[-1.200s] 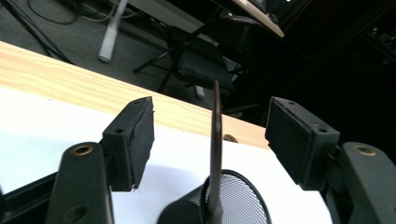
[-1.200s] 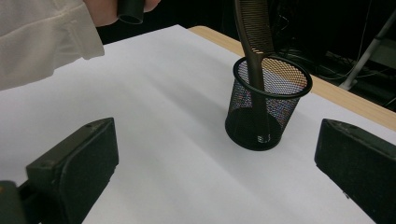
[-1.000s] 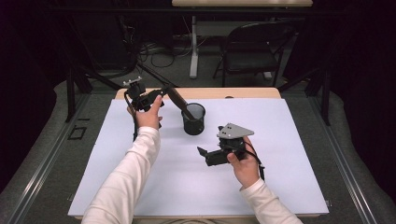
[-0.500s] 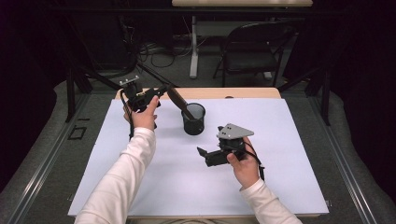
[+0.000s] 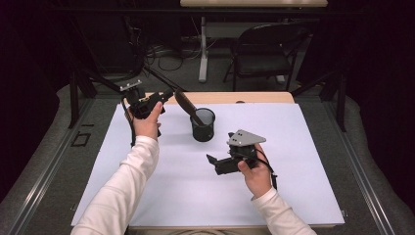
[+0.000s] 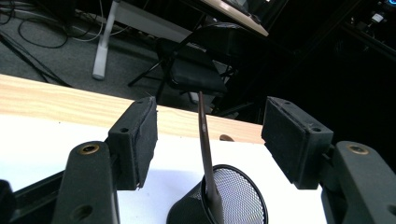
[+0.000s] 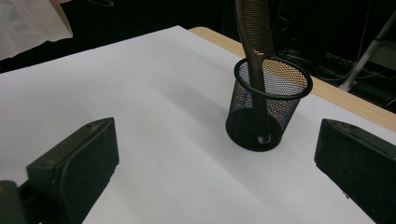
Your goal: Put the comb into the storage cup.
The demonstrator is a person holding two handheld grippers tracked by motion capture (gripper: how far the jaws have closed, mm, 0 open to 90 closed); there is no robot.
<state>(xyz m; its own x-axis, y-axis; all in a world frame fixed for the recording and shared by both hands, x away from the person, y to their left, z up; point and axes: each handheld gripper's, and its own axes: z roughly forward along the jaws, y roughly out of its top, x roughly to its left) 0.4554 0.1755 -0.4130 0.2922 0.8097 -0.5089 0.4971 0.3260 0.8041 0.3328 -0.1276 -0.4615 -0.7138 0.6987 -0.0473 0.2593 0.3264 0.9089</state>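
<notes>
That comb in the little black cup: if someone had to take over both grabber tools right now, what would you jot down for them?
Left gripper: open, nothing between its pads, held up just left of the comb.
Right gripper: open, empty, low over the white sheet, facing the mesh cup.
Things: the comb stands handle-down in the mesh cup, leaning on the rim toward the left gripper.
Done: comb sits in the cup, released.
Left: probably just drawing both hands back.

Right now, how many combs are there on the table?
1: a brown comb stands leaning in the black mesh cup near the table's far edge. Nothing else pokes out; the cup's bottom is partly hidden.
</notes>
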